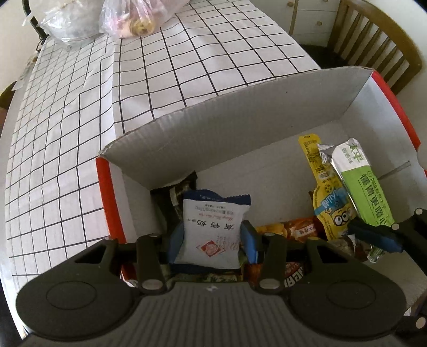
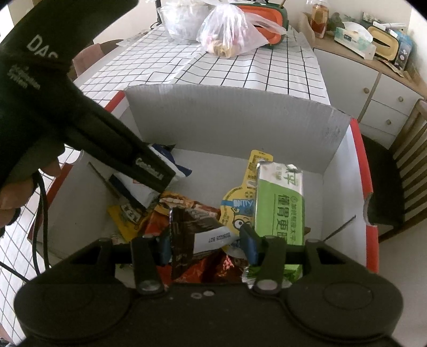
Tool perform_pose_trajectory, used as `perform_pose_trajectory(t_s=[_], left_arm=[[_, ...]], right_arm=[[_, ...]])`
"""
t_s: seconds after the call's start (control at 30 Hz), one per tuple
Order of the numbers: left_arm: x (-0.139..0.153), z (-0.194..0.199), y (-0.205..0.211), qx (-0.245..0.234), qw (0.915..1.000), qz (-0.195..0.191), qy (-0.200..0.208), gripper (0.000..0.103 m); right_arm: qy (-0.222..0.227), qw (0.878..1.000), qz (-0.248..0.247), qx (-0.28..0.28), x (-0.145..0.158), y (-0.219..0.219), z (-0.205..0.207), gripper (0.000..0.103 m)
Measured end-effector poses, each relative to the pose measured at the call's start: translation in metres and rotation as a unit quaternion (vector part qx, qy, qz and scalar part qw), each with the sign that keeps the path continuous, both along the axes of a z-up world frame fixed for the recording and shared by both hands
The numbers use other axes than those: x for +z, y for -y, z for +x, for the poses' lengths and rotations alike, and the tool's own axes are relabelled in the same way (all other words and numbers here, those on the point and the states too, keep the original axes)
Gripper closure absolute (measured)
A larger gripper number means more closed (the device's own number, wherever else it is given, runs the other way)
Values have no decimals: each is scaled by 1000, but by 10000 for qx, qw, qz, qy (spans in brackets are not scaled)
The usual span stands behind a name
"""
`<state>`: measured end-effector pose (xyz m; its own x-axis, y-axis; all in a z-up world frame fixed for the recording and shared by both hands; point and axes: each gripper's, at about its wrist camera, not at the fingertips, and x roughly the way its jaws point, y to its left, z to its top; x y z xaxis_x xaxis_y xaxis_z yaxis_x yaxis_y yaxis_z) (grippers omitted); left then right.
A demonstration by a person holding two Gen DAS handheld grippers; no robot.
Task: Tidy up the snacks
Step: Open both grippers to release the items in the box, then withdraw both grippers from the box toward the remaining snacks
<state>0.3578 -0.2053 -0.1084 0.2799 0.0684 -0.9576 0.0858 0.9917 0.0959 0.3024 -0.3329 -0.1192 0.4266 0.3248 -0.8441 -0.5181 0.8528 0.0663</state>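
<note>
A red-and-white cardboard box (image 1: 240,88) (image 2: 226,106) stands open on the checked tablecloth (image 1: 66,133). Both grippers reach down into it. My left gripper (image 1: 213,240) is shut on a white packet with blue ends (image 1: 210,227), held upright near the box's left corner; the right wrist view shows the same packet (image 2: 138,189) under the left gripper's black body (image 2: 149,170). My right gripper (image 2: 205,245) is shut on a dark brown packet with a white label (image 2: 186,229), just above a heap of orange wrappers. A green packet (image 1: 357,181) (image 2: 277,205) and a yellow cartoon pouch (image 1: 325,202) (image 2: 237,208) lie in the box on the right.
Two plastic bags (image 1: 133,18) (image 2: 232,34) sit at the table's far end beside an orange-and-green container (image 2: 269,16). A wooden chair (image 1: 373,40) stands past the box's right side. A cluttered white cabinet (image 2: 373,88) lines the wall. A hand (image 2: 16,192) grips the left tool.
</note>
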Motion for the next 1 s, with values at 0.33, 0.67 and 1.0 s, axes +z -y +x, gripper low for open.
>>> perform_pose_trajectory(t_s=[0.33, 0.67, 1.0], left_arm=[[18, -19, -3, 84, 9994, -75, 330, 49], [41, -50, -15, 127, 9967, -289, 749, 48], [70, -85, -35, 167, 9905, -575, 1236, 45]], right_arm=[[84, 9999, 122, -46, 6, 6, -8, 40], [249, 9989, 328, -200, 28, 13, -25, 27], [460, 9963, 670, -276, 57, 13, -51, 21]])
